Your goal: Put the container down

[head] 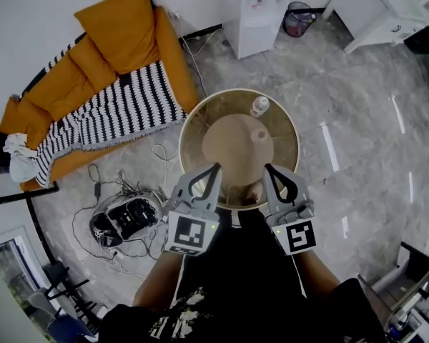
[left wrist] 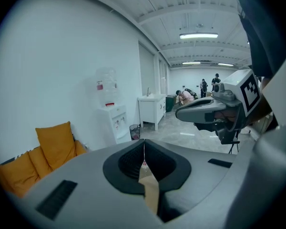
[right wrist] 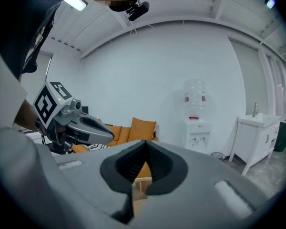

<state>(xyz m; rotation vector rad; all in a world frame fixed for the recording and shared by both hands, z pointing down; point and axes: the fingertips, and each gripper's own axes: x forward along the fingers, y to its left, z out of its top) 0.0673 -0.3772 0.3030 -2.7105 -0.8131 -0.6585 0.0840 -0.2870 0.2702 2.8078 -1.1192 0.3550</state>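
large round tan container (head: 192, 146) held clear above the grey marble floor (head: 343, 120); clear plastic bottle (head: 259, 106) inside, by its far rim. left gripper (head: 216, 168) and right gripper (head: 269, 168): jaws clenched on its near rim.

An office lounge: an orange sofa (head: 125, 38) sits left of the left gripper (head: 216, 168), a water dispenser (head: 257, 13) stands ahead.

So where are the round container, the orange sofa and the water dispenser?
round container (head: 191, 138), head view, inner wall on its left side.
orange sofa (head: 121, 27), head view, big back cushion.
water dispenser (right wrist: 197, 132), right gripper view, white cabinet.
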